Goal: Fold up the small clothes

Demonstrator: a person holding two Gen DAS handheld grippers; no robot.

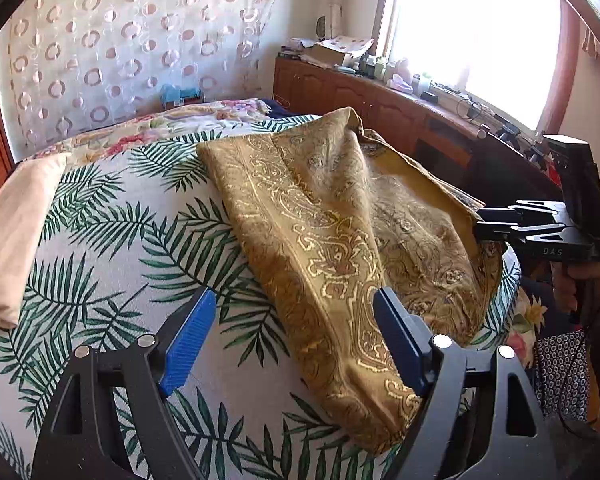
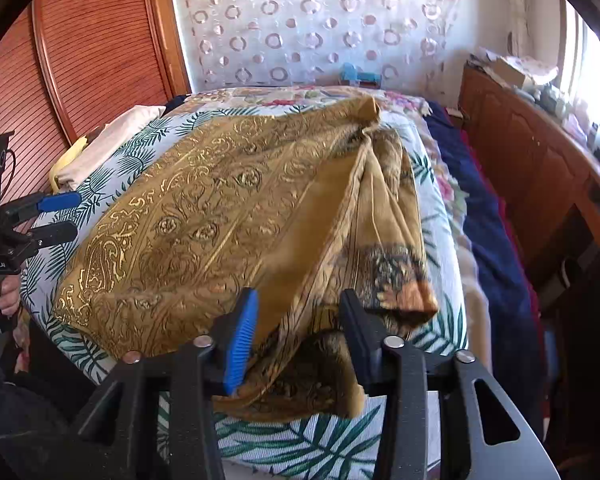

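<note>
Gold paisley cloth (image 1: 340, 248) lies rumpled across the palm-leaf sheet (image 1: 112, 248) on the bed, part folded over itself, one corner bunched up toward the far side.

Left gripper (image 1: 294, 340) hangs low over the near edge, tilted down, fingers spread wide — blue pad (image 1: 188, 344) on one side over bare sheet, the other finger over the cloth's near strip. Nothing btwn them is pinched. From the right wrist view it shows at far left (image 2: 58, 216), held level, pointing in at the cloth's edge, a hand (image 2: 6, 292) wrapped round the grip below.

Right gripper (image 2: 296, 336) sits at the cloth's near corner, fingers apart w/ a raised fold of fabric standing btwn them; can't tell if the pads touch it, and the fabric there is blurred. In the left wrist view it shows at right (image 1: 488, 224), horizontal, tips right at the cloth's right edge.

Beige folded fabric (image 1: 16, 232) lies on the sheet's left side, well apart from the gold cloth. Wooden cabinet (image 1: 380, 100) runs under the window.
</note>
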